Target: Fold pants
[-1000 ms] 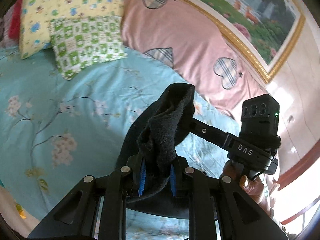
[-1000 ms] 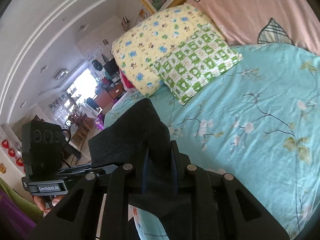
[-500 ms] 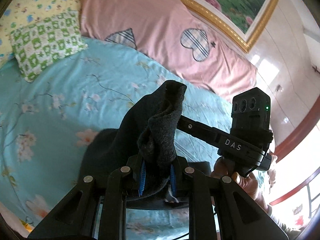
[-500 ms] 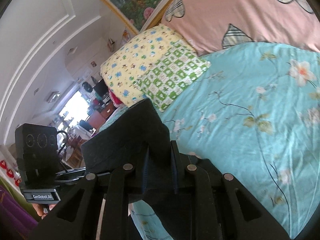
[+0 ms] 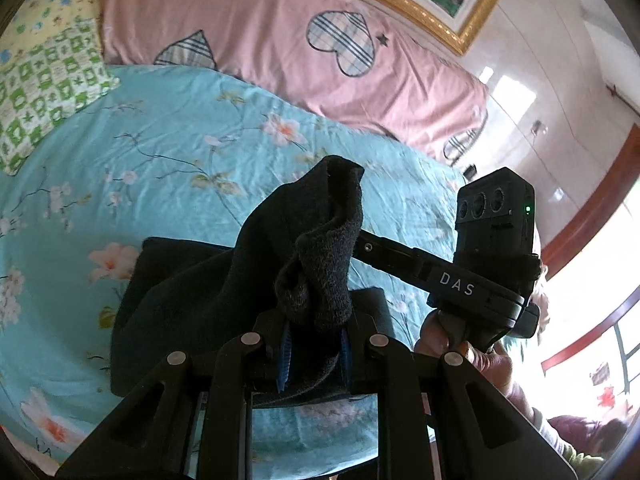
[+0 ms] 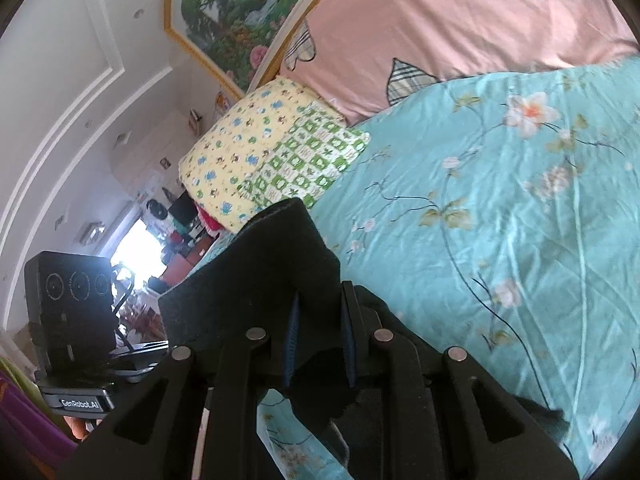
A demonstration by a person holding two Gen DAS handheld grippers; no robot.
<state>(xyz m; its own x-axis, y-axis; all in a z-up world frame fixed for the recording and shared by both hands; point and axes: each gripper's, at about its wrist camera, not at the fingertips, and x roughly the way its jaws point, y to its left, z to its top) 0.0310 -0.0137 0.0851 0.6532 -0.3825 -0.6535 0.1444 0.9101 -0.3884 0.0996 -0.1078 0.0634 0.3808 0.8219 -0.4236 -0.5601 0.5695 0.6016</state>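
Since the earlier frames the dark knitted pants [image 5: 224,288] have been carried lower, more cloth now lying on the turquoise floral bedsheet [image 5: 168,152]. Left gripper [image 5: 314,344] and right gripper [image 6: 318,340] each stay clamped on an edge. Judged: fold being laid down.

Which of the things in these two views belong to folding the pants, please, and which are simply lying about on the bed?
Part of the job:
- dark pants, partly lifted off the sheet
- left hand-held gripper, shut on the pants
- right hand-held gripper, shut on the pants
- floral blue bedsheet, the folding surface

Just lying about:
- green checked pillow
- yellow patterned pillow
- pink heart quilt
- framed picture
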